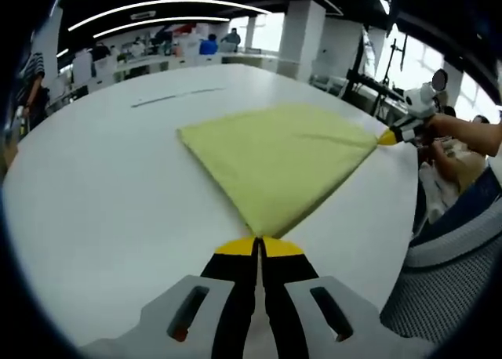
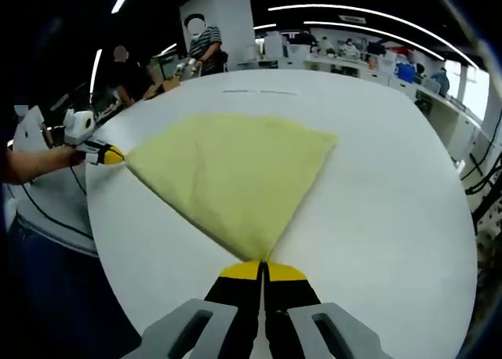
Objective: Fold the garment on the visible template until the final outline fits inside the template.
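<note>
A pale yellow garment lies spread flat on the white table. In the left gripper view my left gripper is shut on the garment's near corner, its yellow-tipped jaws pressed together. The right gripper shows at the far right corner of the cloth, pinching it. In the right gripper view the same garment fans away from my right gripper, which is shut on its near corner. The left gripper holds the cloth's left corner there. No template outline is visible.
A thin dark line is marked on the table beyond the cloth. The person's arm and body stand at the table's edge. Other people and desks fill the room behind.
</note>
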Demonstrator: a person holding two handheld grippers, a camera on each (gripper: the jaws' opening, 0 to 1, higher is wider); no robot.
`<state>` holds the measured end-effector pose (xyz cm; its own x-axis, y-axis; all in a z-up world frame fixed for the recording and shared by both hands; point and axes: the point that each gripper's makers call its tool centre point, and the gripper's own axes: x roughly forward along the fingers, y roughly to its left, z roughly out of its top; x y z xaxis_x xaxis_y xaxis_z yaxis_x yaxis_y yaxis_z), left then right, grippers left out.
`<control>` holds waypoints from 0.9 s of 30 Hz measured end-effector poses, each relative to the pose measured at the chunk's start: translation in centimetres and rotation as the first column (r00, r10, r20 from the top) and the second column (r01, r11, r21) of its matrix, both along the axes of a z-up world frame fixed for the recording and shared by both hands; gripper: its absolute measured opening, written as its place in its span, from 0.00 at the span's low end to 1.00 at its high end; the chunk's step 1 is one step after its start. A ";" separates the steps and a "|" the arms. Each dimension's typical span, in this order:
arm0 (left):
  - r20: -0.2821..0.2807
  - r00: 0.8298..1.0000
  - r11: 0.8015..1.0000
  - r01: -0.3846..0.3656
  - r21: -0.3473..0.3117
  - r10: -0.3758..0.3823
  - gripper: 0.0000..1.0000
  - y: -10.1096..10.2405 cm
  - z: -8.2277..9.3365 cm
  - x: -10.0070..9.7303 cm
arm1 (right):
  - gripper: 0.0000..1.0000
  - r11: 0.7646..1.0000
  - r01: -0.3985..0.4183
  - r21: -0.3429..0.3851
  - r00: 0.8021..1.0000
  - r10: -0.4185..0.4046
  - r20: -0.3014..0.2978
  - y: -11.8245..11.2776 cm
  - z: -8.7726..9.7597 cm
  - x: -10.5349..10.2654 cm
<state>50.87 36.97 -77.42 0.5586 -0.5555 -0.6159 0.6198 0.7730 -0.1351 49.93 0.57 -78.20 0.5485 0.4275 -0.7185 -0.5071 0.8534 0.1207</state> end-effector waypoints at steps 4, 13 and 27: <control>-0.003 1.000 1.000 -0.006 -0.001 0.006 0.00 0.0 0.1 -0.3 | 0.00 1.000 0.002 0.004 1.000 -0.002 -0.004 0.1 0.0 -0.3; -0.028 0.999 0.999 -0.040 -0.011 0.040 0.00 0.3 0.0 -0.5 | 0.00 1.000 -0.007 0.011 1.000 0.007 0.001 0.3 0.1 -0.4; -0.007 0.997 0.995 -0.080 -0.058 0.080 0.18 0.8 1.1 -0.4 | 0.16 0.999 0.039 0.026 0.999 -0.039 0.015 0.1 1.0 -0.1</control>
